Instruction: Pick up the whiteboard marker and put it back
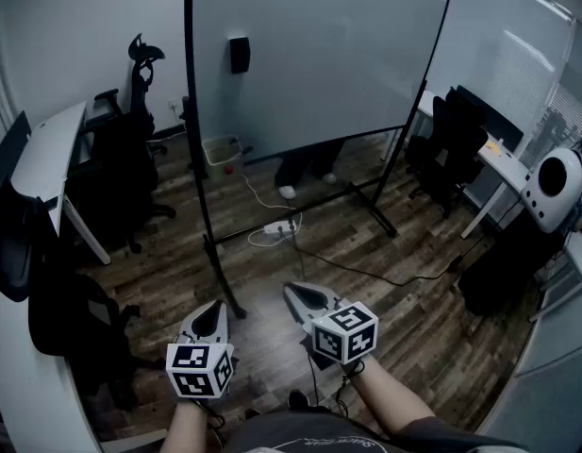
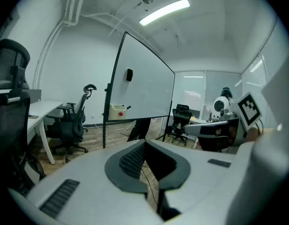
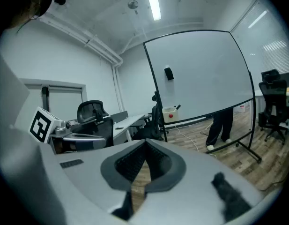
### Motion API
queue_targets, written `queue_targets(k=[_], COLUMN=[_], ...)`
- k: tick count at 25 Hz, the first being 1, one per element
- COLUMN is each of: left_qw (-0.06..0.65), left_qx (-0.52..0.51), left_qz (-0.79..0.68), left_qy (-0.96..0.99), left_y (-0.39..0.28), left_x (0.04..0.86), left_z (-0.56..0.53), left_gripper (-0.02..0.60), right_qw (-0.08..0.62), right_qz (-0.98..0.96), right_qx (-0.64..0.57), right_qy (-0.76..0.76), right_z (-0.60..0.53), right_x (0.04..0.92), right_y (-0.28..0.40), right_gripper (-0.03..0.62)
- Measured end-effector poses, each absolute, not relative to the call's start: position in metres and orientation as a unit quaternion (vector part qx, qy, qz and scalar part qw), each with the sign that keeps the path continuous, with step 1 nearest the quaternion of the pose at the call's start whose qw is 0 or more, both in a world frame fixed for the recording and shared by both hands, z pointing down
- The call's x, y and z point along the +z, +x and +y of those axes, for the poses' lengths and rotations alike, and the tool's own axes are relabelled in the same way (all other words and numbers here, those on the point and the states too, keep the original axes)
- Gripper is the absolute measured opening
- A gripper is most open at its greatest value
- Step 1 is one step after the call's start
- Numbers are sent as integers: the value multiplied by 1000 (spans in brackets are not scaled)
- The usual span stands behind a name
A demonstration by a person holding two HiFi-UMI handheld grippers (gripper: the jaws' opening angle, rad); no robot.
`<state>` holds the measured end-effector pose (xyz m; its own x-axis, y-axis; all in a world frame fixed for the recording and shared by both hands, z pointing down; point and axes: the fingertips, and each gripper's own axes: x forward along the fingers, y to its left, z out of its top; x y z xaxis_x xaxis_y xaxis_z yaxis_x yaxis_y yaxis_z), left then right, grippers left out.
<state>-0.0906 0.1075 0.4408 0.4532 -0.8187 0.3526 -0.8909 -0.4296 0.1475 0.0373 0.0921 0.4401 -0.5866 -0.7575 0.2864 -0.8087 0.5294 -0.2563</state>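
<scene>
Nearest us, our left gripper point(image 1: 213, 314) and right gripper point(image 1: 298, 295) are both clenched, tips together, with nothing between them. So we judge the task not yet begun: both the pick-up and the return are left to do.

Farther off stands the whiteboard point(image 1: 319, 55), well apart from both grippers. By its lower left corner sits a small box point(image 3: 170, 113), and a dark stick that we take for the marker point(image 3: 178, 107) pokes out of it. Its long axis leans, with the lower end in the box and the free end up and towards the board's middle. It is too small for us to tell cap from tail.
</scene>
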Motion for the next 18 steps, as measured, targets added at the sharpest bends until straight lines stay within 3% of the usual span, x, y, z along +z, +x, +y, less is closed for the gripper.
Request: queue_targets(k=[13, 18], left_qw=[164, 155], left_qx=[118, 98], left_qz=[-514, -498], left_qy=[833, 847], left_y=[-113, -116], left_x=[449, 442], left_z=[123, 130], left_gripper=[14, 14], right_qw=[68, 69], right_qz=[-864, -867], right_qx=[189, 113], right_qy=[462, 481], right_z=[103, 106], right_x=[446, 425], right_y=[23, 20], right_gripper=[21, 23])
